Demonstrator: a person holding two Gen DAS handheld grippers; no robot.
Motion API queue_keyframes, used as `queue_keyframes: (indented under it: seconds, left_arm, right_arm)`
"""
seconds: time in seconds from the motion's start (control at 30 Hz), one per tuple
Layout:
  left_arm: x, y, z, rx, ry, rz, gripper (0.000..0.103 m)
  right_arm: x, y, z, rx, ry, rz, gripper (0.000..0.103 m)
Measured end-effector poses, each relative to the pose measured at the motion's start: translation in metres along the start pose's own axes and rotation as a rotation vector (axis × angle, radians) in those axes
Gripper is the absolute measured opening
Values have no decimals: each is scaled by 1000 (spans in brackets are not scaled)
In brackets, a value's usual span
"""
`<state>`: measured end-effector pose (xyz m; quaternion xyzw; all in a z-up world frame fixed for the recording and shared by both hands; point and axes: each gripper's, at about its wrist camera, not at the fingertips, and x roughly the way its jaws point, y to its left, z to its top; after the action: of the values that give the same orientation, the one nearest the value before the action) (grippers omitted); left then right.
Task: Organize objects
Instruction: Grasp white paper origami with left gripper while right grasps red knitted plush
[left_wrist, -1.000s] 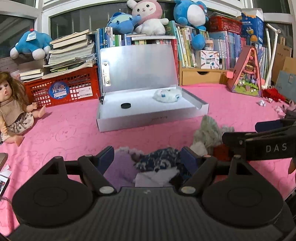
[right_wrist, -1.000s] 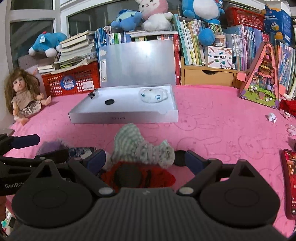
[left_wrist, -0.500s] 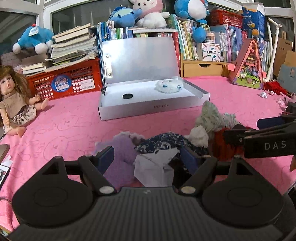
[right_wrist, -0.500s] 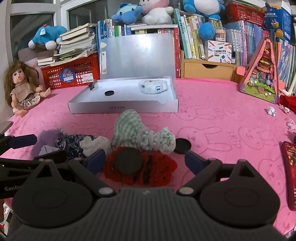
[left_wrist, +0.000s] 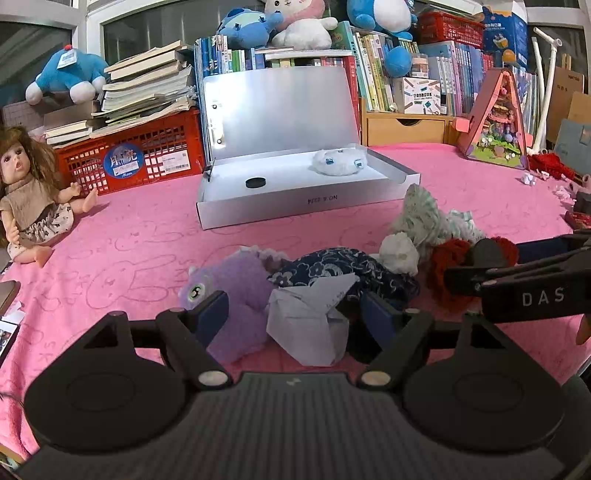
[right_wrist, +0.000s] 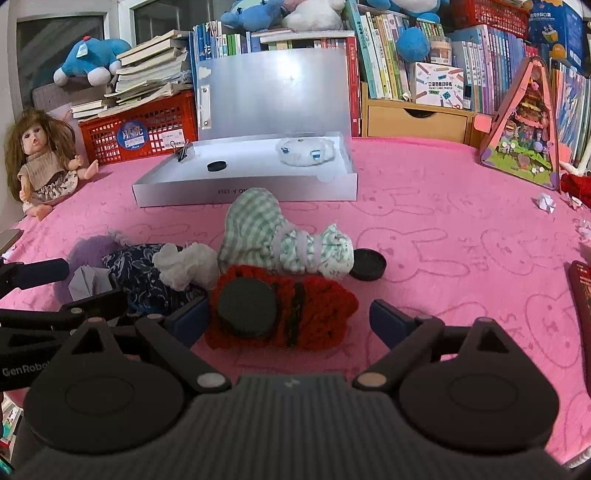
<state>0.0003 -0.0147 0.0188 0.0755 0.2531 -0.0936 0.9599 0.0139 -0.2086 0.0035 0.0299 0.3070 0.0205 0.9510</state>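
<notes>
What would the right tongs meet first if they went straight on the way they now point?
Most likely the red knitted piece with the black disc on it, lying between the open right tongs; beyond it the green checked bundle. Depth is uncertain.

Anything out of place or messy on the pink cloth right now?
Yes: a jumble in front of the open silver box — purple plush toy, navy floral fabric, red knitted piece, green checked bundle heaped together, black round disc loose beside them.
</notes>
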Motion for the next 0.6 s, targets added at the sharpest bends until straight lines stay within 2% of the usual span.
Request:
queue_keyframes:
  seconds: [0.07, 0.3, 0.6]
  left_arm:
    - [0, -1, -1, 7, -1, 7, 81]
    - [-8, -7, 0, 32, -30, 9, 67]
    - [0, -8, -5, 32, 7, -4, 66]
  right_arm:
    - [1, 0, -1, 2, 3, 0, 97]
    - [5, 0, -3, 3, 14, 0, 97]
    - [6, 1, -6, -2, 20, 1, 97]
